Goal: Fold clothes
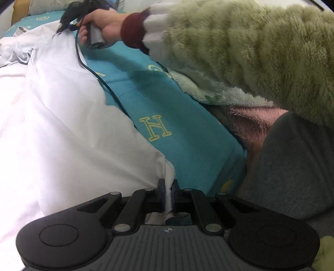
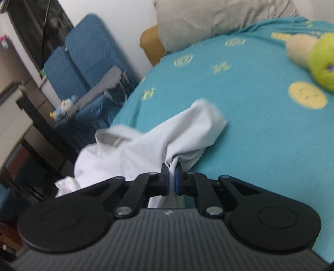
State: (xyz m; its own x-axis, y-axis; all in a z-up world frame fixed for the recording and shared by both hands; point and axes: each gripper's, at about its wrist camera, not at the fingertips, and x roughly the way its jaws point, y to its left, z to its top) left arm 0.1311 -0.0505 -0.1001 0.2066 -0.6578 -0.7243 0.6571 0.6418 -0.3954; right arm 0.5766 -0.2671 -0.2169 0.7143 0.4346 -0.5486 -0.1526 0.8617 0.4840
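Two claws, both clamped on one white garment (image 1: pixel 68 125) that lies spread and rumpled on the teal bed (image 1: pixel 187 141); no fold made yet, so the task looks barely begun. Left claw (image 1: pixel 168 195) pinches a near edge corner. Right claw (image 2: pixel 171 181) pinches a bunched far part. Left view alone shows the hand (image 1: pixel 102 25) with the right tool and a green fleece sleeve (image 1: pixel 250 50). Right view alone shows a pillow (image 2: pixel 219 18), a blue chair (image 2: pixel 87 54) and a plush toy (image 2: pixel 321 60).
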